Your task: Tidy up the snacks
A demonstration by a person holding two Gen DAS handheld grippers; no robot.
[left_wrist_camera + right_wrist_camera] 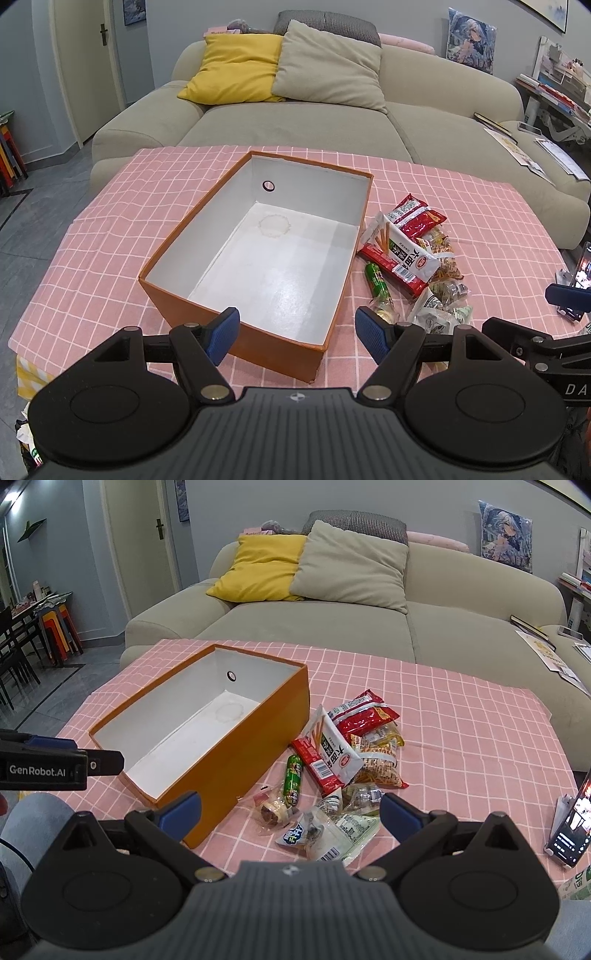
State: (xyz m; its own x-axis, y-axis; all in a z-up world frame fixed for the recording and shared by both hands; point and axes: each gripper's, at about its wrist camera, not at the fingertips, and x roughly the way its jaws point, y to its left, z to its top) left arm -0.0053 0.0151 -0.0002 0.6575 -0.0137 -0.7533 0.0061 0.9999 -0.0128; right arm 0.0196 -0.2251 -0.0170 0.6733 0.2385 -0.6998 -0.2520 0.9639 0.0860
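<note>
Pink checked tablecloth (443,192): empty orange box (177,236), snack pile (347,760) beside; both tongs (297,334) (290,812) wide open, empty.

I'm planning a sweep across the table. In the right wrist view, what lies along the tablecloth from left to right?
Left gripper → orange box → green sausage stick → white noodle packet → orange snack bag → phone on its stand.

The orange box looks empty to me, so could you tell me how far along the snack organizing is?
Nothing is packed yet: the orange box holds no snacks. Nothing is in hand either; the left claw and right claw are both open. All the snacks remain piled on the pink tablecloth beside the box.
</note>
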